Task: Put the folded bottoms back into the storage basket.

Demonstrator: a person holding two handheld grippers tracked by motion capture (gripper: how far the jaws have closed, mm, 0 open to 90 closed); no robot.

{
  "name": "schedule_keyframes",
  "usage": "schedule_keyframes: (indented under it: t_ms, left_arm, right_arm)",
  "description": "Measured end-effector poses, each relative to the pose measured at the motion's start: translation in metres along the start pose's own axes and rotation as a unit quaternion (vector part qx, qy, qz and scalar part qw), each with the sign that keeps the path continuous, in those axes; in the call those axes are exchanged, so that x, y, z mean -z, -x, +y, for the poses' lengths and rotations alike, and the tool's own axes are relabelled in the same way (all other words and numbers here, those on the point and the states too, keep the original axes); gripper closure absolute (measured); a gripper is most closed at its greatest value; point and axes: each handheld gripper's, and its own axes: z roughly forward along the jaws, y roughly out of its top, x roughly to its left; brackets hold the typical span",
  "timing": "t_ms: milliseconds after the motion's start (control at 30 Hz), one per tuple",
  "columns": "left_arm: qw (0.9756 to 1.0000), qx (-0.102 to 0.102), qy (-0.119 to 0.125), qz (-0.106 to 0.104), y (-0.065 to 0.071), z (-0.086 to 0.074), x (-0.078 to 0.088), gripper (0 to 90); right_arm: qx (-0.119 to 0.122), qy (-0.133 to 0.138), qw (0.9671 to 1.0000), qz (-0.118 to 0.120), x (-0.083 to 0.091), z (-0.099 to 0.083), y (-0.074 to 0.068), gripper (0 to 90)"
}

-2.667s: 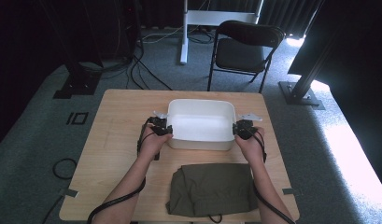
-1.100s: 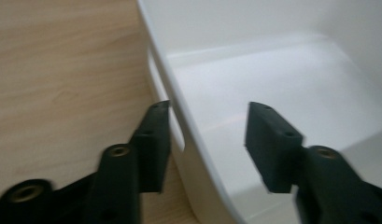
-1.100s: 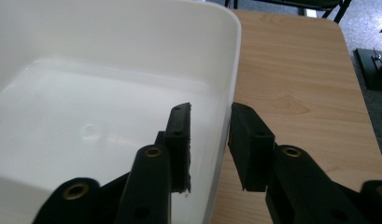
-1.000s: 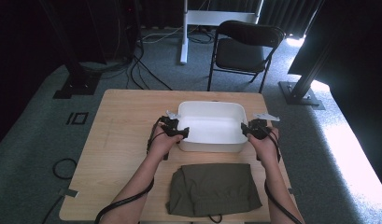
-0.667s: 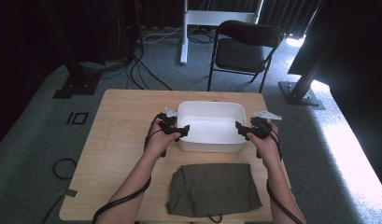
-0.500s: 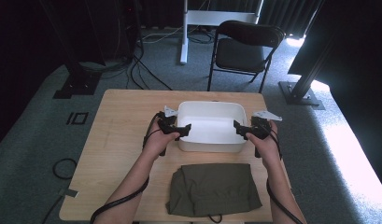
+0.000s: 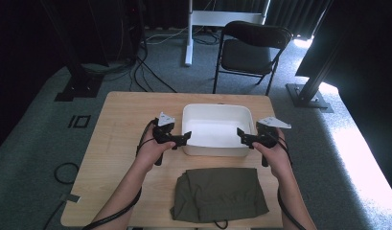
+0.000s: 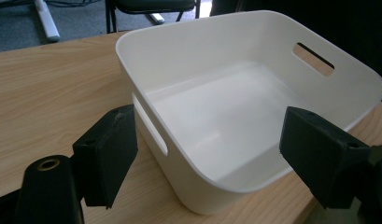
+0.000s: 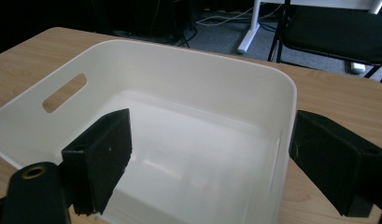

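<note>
A white plastic bin (image 7: 213,129) sits near the middle of the wooden table (image 7: 117,124), smooth and slightly glossy, rectangular with rounded corners, walls that flare outward toward a rolled rim, and a slot handle cut through each short side. It holds nothing; its flat floor catches soft reflections. No label, brand or writing can be read on it or on anything else. The table top is pale wood-grain laminate with rounded corners. The left gripper (image 7: 181,139) is at the bin's left end with its jaws spread wide; in the left gripper view its matte black, blocky pads (image 8: 107,156) straddle the near corner of the bin (image 8: 254,98), one outside the wall by the slot, the other over the rim, neither pressing on it. The right gripper (image 7: 244,137) mirrors this at the bin's right end, jaws wide, one pad (image 9: 102,156) over the bin's (image 9: 179,65) interior and the other outside the wall. Each gripper carries a grey three-cornered plate on top. In front of the bin, toward the person, lies a folded olive-green cloth (image 7: 217,194), soft and creased, apart from the bin. Beyond the table stands a black folding chair (image 7: 251,48) on grey carpet.
</note>
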Motion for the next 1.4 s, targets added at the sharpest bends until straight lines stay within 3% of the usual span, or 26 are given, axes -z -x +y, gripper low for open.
schedule_keyframes:
  t_ms: [100,167,367,933,1400]
  left_arm:
    - [1.0,0.001,-0.002,-0.007,0.002,-0.002,0.005,20.7]
    - [0.9998,-0.014,-0.003,-0.014,0.006,-0.004,0.009,20.7]
    - [0.9992,-0.026,-0.001,-0.031,0.015,-0.009,0.019,20.7]
    - [0.9977,-0.042,-0.018,-0.05,0.033,-0.035,0.032,19.6]
    - [0.9963,-0.048,-0.044,-0.058,0.043,-0.063,0.034,19.6]
  right_arm:
    - [0.0,0.004,1.0,0.001,0.003,-0.001,-0.001,13.0]
    - [-0.001,0.008,1.0,0.0,0.008,-0.002,-0.002,13.1]
    - [0.011,0.011,0.9999,0.001,0.021,-0.007,-0.005,13.1]
    - [0.012,0.012,0.9998,0.012,0.05,-0.033,-0.015,13.1]
    - [0.009,0.001,0.9998,0.018,0.062,-0.062,-0.017,12.8]
